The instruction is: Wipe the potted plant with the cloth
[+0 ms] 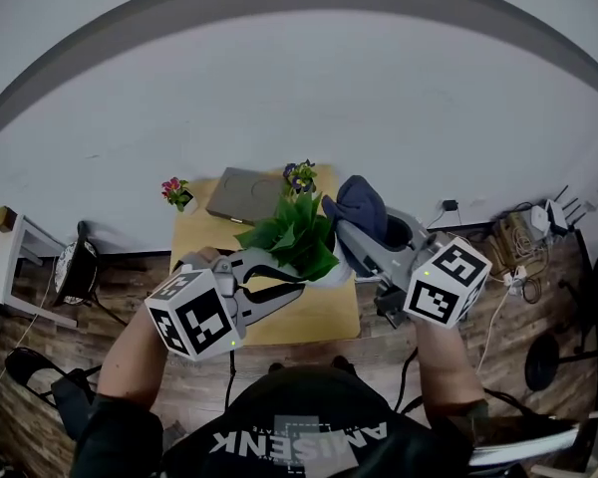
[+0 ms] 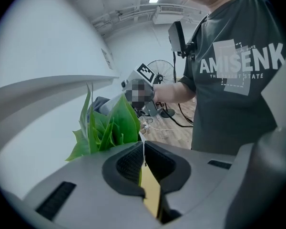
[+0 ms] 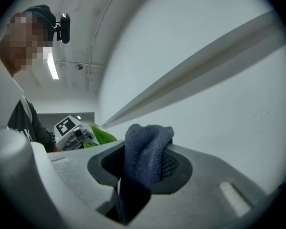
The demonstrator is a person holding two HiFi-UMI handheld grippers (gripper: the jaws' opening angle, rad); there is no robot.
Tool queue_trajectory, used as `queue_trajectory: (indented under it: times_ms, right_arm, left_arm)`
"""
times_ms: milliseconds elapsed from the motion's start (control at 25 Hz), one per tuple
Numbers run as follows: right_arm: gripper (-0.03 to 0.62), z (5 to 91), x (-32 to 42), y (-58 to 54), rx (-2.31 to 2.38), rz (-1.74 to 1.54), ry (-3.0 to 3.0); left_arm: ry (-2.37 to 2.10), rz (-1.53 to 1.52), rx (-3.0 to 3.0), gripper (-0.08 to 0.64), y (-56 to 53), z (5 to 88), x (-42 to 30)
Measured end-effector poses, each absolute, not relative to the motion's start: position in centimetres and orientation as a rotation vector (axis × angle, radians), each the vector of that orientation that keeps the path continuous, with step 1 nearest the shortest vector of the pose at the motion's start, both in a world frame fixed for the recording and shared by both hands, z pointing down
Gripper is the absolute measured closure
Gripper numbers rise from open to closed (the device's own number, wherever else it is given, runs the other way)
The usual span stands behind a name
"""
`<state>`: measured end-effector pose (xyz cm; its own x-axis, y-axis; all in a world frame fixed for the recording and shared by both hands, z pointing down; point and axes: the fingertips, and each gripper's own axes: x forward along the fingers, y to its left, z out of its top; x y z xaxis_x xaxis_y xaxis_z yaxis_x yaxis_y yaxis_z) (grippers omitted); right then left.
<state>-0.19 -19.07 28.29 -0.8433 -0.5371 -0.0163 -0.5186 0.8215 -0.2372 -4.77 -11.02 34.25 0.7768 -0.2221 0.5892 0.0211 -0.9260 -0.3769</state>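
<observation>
The potted plant [image 1: 297,235] has broad green leaves and a white pot [image 1: 329,278] and stands mid-table. My left gripper [image 1: 301,287] reaches in from the left under the leaves, shut on a thin white edge that looks like the pot's rim [image 2: 143,149]. The leaves [image 2: 109,125] rise just past the left gripper [image 2: 144,159]. My right gripper [image 1: 351,229] is shut on a dark blue cloth [image 1: 362,205], held up to the right of the plant and apart from the leaves. In the right gripper view the cloth [image 3: 145,149] bunches out of the right gripper [image 3: 143,163], with the plant [image 3: 102,136] to its left.
On the wooden table [image 1: 204,242] lie a flat grey box [image 1: 241,193], a small pot of purple flowers [image 1: 299,175] behind the plant, and a pot of pink flowers [image 1: 176,191] at the far left corner. A white wall runs behind. Cables [image 1: 518,247] lie on the floor at right.
</observation>
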Motion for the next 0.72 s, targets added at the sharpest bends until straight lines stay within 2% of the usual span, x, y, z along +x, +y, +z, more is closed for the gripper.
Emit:
queue_trajectory:
  times_ms: [240,720]
  right_arm:
    - [0.466,28.2,-0.8,-19.4,-0.803,-0.369,2.916]
    - [0.466,34.3,0.7,-19.8,-0.813,-0.606,2.899]
  left_arm:
    - [0.19,-0.877,-2.601,0.549,-11.1,33.4,-5.0]
    - [0.198,-0.874,-2.567,0.548,-11.4,33.5,-5.8]
